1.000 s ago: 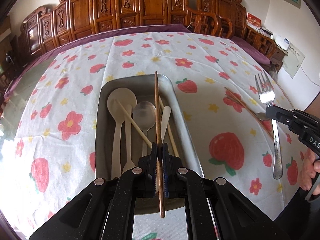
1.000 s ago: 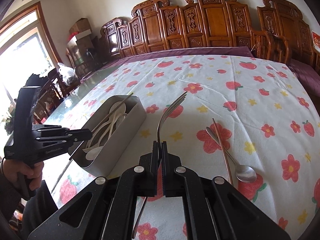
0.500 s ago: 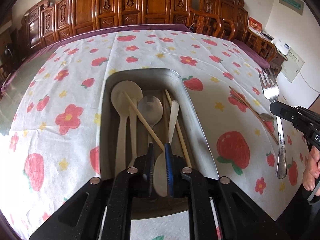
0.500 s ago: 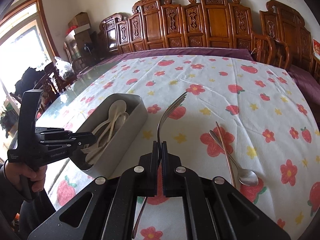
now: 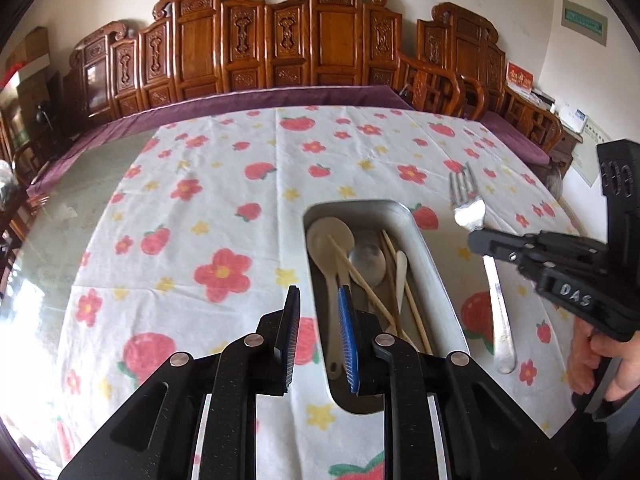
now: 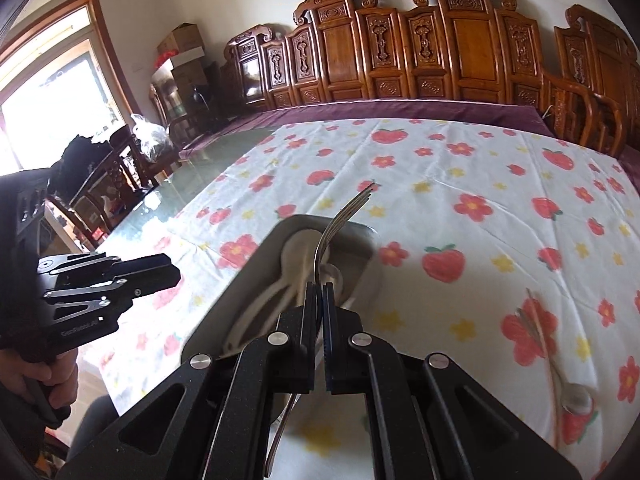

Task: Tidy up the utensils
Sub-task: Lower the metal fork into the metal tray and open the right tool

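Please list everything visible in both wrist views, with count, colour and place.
tray: one, silver, on the tablecloth
spoons: about four in the tray, cream and one silver
chopsticks: about three, wooden, in the tray
fork: one, silver, over the tray
spoon on cloth: one, silver, beside a brown chopstick
tablecloth: one, white, strawberries and flowers
chairs: several, carved brown, behind table
left tool: black, open, empty
right tool: black, shut on the fork

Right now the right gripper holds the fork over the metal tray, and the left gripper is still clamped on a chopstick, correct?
Not quite. The left wrist view shows the left gripper empty, its jaws just opened. The right gripper does hold the fork over the metal tray.
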{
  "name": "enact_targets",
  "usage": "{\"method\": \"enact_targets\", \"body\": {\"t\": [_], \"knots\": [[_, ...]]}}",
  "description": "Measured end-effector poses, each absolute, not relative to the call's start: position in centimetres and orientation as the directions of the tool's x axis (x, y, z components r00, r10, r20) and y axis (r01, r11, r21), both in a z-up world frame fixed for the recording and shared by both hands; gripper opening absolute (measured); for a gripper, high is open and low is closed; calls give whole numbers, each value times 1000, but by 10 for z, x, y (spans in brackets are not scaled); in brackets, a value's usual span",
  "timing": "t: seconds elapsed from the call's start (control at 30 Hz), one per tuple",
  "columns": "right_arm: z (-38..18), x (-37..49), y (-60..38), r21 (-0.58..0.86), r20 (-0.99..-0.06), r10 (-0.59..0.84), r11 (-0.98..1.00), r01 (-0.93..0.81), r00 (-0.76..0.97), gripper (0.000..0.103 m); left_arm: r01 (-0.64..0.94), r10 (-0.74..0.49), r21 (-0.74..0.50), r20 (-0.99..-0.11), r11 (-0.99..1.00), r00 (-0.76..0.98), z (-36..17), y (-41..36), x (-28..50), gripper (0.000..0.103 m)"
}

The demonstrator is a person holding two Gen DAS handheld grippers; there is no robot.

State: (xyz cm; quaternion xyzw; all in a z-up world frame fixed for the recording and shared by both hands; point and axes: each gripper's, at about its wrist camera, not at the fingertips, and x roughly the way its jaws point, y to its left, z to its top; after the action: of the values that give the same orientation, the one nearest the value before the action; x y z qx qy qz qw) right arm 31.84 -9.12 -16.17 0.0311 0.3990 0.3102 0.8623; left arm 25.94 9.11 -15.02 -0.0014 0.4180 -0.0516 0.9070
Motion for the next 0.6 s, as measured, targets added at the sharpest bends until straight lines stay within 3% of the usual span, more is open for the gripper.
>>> {"method": "enact_targets", "body": {"t": [0.47,0.6], "knots": [[-199,343,-17,259,-743,506,821,-508,438,4,57,-77,-52,-730,997,679,-129,115,255,18],[-213,344,-11,308,-752,533,804,-508,387,4,51,-71,-50,-731,997,678,-129,119,253,18]]}}
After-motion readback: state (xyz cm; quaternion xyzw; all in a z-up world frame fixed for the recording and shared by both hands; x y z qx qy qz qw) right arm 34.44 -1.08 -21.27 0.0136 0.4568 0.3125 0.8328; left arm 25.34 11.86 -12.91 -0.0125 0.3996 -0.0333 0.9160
